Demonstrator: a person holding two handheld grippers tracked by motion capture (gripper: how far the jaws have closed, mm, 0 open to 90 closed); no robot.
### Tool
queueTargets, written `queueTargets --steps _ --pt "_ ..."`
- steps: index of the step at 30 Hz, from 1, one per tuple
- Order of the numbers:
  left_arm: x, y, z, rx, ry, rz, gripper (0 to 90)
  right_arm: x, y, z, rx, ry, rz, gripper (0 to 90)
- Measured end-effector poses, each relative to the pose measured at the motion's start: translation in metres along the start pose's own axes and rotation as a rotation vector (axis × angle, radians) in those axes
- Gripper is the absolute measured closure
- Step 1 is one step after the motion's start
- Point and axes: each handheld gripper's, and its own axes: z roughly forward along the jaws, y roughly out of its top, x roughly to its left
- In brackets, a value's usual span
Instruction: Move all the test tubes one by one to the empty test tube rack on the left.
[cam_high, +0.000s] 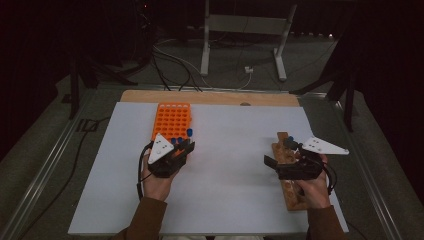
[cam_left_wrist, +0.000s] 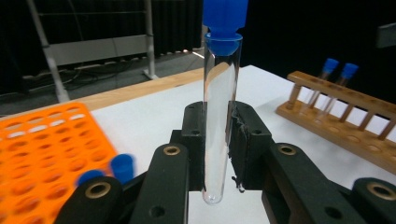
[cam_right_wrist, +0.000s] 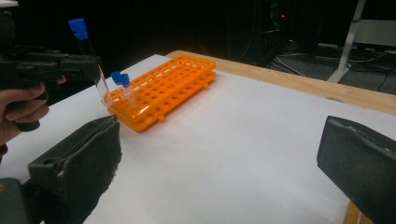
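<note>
Beside the orange plastic grid rack (cam_high: 171, 121), the left tool (cam_left_wrist: 217, 140) pinches a clear blue-capped glass tube (cam_left_wrist: 219, 107) upright. Right tool (cam_right_wrist: 219, 154): padded jaws spread, empty, over the white bench (cam_high: 225, 170).

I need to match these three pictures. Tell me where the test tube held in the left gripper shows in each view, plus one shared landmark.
High view: test tube, left of centre, at the orange rack's near edge.
Left gripper view: centre, upright between the shut jaws.
Right gripper view: upper left, tilted.
Shared landmark: orange rack.
</note>
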Motion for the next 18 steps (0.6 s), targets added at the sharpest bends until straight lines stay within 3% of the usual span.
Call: queueTargets --steps 10,18 --pt "0.022 -0.008 -0.013 0.003 0.073 -0.023 78.0 0.000 0.000 0.000 0.001 0.003 0.000 0.0" --pt "0.036 -0.016 -0.014 -0.008 0.132 -0.032 78.0 0.000 -0.001 0.000 0.000 0.004 0.002 0.0"
